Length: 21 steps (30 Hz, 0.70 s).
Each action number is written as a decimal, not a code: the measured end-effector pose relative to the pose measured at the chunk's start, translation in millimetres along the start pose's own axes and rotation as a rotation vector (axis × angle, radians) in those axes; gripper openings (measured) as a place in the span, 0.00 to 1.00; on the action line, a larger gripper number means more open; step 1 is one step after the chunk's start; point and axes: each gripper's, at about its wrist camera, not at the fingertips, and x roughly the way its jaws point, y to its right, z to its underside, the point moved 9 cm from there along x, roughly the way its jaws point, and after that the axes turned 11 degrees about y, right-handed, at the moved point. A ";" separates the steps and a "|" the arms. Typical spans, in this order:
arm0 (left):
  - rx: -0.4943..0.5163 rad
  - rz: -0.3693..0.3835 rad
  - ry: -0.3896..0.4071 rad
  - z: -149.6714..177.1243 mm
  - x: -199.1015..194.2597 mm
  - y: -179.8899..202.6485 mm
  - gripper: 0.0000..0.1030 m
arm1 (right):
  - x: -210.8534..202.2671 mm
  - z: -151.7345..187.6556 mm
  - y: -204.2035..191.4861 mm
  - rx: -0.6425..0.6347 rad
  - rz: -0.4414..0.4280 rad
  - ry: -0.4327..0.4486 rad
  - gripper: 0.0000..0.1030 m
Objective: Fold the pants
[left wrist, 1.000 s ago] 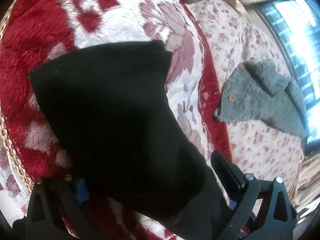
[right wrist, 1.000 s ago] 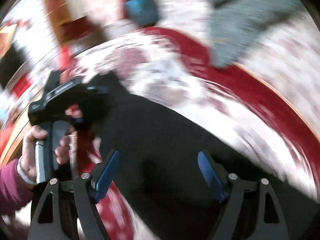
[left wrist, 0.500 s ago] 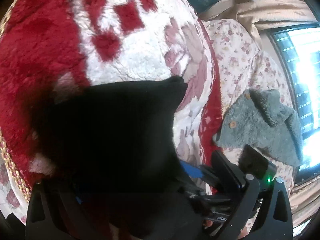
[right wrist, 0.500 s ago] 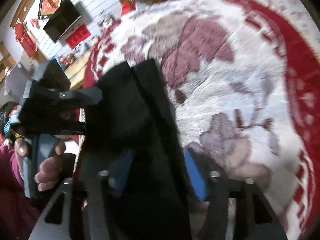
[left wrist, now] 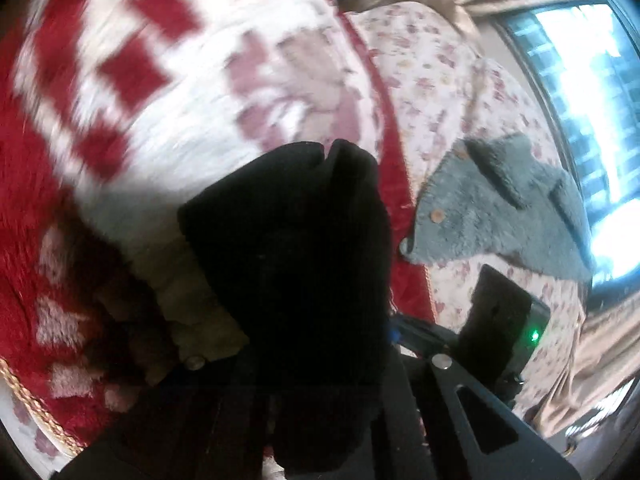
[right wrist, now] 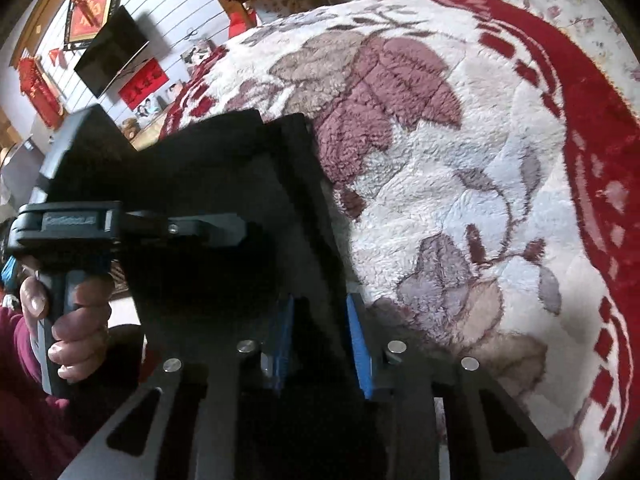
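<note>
The black pants [left wrist: 296, 264] are bunched and held up above the red and white fleece blanket [left wrist: 168, 80]. In the left wrist view the cloth covers my left gripper's fingers, so its jaws are hidden. In the right wrist view my right gripper [right wrist: 320, 336] has its blue pads [right wrist: 356, 340] closed on a folded edge of the pants [right wrist: 224, 208]. The left gripper [right wrist: 224, 232], held by a hand, sits against the pants on the left side of that view.
A grey fleece garment [left wrist: 496, 208] lies on the floral sheet [left wrist: 432, 80] to the right. A window [left wrist: 584, 92] is at the far right. A wall television [right wrist: 110, 50] and red decorations are beyond the bed.
The right gripper's jaws narrowed from wide open to closed on the pants edge. The pants were lifted and bunched, and both grippers came close together.
</note>
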 end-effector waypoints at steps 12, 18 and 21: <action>0.138 0.133 -0.037 -9.7 -12.8 24.3 0.06 | 6.1 -14.9 22.0 0.150 -0.216 -0.017 0.78; 0.159 0.116 -0.071 -10.6 -4.8 13.2 0.06 | 21.0 -26.6 10.2 0.119 -0.339 0.002 0.45; 0.133 0.111 -0.086 -9.5 -0.5 4.0 0.06 | 23.3 -24.0 -4.4 0.016 -0.282 -0.021 0.21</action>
